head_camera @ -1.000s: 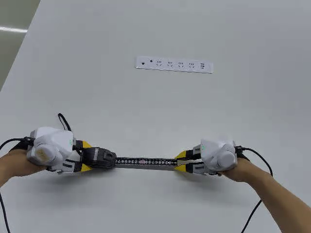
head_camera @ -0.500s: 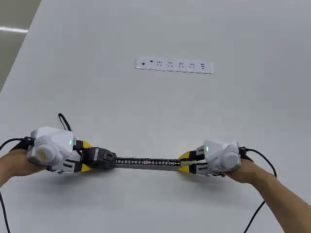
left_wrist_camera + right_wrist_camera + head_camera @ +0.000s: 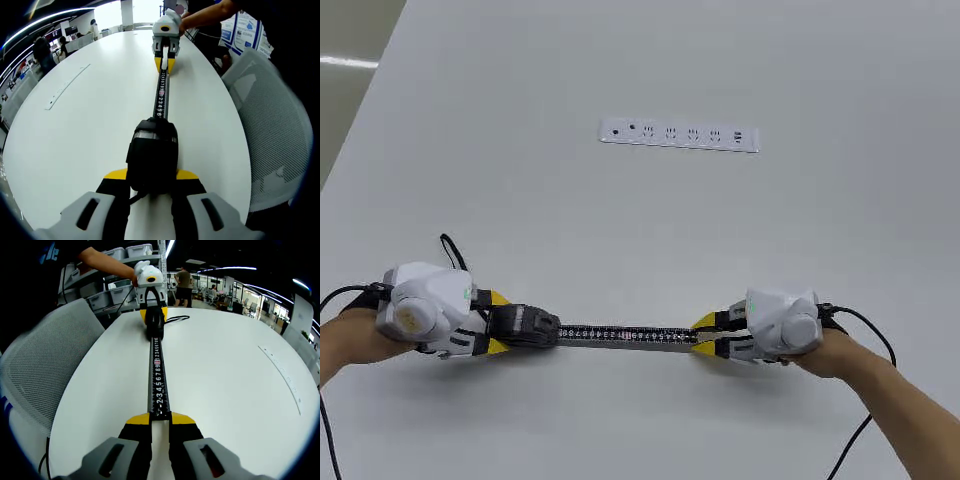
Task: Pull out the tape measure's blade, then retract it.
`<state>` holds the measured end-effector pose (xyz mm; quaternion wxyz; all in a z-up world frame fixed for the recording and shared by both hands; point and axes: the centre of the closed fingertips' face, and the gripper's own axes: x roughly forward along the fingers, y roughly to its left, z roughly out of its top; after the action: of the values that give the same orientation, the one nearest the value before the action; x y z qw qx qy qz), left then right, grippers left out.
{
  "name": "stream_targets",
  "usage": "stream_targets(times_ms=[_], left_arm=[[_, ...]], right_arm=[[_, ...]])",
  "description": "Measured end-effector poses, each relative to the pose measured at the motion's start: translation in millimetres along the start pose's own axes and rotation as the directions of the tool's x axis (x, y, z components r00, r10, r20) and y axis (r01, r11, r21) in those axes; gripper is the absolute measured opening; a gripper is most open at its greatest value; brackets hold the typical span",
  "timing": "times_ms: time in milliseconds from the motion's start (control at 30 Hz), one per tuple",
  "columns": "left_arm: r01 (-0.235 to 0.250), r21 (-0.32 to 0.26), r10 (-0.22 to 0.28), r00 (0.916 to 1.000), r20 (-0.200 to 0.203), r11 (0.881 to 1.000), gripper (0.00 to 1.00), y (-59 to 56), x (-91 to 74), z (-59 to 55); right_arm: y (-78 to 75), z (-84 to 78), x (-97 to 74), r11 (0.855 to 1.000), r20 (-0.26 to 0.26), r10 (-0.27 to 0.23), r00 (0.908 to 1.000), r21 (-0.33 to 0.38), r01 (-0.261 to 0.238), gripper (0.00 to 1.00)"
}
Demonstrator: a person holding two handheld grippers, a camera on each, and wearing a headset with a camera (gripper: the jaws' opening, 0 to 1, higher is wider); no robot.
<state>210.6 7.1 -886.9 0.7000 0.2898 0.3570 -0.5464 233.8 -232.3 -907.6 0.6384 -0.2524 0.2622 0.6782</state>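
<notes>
Since one second ago, the right gripper (image 3: 705,336) has moved farther right, jaws clamped on the blade (image 3: 625,335) tip. The left gripper (image 3: 498,322) clamps the tape measure (image 3: 525,325) case on the table (image 3: 620,230).

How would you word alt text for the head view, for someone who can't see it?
Two hand-held tools hold a tape measure pulled out over a white table: the left tool clamps its case, the right tool pinches the blade by its end. A power strip lies farther back.
</notes>
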Motion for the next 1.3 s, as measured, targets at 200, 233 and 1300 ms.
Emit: stream_targets(times_ms=[200, 233, 1300], left_arm=[[0.001, 0.000, -0.001, 1.0000, 0.002, 1.000, 0.27, 0.2, 0.3, 0.1], [0.001, 0.000, -0.001, 1.0000, 0.002, 1.000, 0.27, 0.3, 0.3, 0.1], [0.002, 0.000, -0.002, 1.0000, 0.002, 1.000, 0.27, 0.5, 1.0, 1.4]], right_arm=[[0.2, -2.4, -2.2, 1.000, -0.004, -0.001, 1.0000, 0.005, 0.001, 0.09], [0.0, -2.7, -2.3, 1.000, -0.004, -0.002, 1.0000, 0.005, 0.002, 0.09], [-0.4, -16.2, -16.0, 1.000, -0.022, -0.012, 0.9997, 0.021, 0.012, 0.09]])
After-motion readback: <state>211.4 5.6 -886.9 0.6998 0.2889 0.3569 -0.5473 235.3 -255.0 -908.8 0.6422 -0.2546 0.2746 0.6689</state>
